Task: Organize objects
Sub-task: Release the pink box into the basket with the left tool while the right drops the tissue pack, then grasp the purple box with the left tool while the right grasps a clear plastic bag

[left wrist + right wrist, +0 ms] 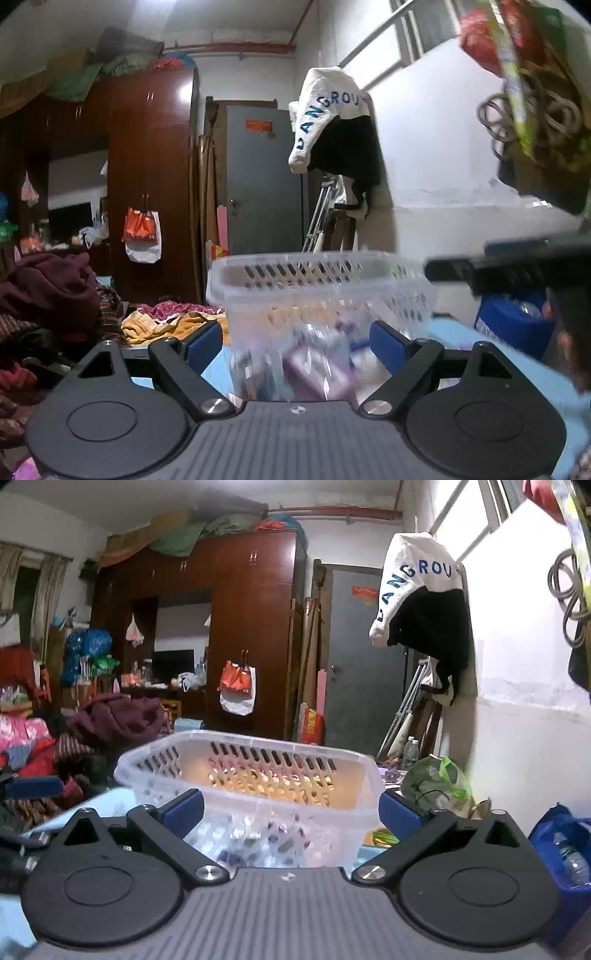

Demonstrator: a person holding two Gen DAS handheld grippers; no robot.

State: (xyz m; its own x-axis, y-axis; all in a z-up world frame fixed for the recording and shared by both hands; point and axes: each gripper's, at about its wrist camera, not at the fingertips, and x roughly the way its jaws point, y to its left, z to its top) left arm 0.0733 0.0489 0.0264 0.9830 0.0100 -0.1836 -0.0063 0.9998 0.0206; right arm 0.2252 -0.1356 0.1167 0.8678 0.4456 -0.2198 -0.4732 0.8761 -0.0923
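Note:
A clear plastic basket (325, 273) with slotted walls stands on a light blue surface right in front of both grippers; it also shows in the right wrist view (251, 771). Small items, purple and white, lie blurred inside it (317, 369). My left gripper (295, 343) is open, its blue-padded fingers on either side of the basket's near wall. My right gripper (291, 812) is open too, with the basket's near wall between its fingers. The right gripper's body (517, 269) shows at the right of the left wrist view. Neither holds anything.
A pile of clothes (110, 720) lies to the left. A green plastic bag (436, 782) and a blue bag with bottles (565, 853) sit to the right by the white wall. A wardrobe (251, 627) and grey door (362, 657) stand behind.

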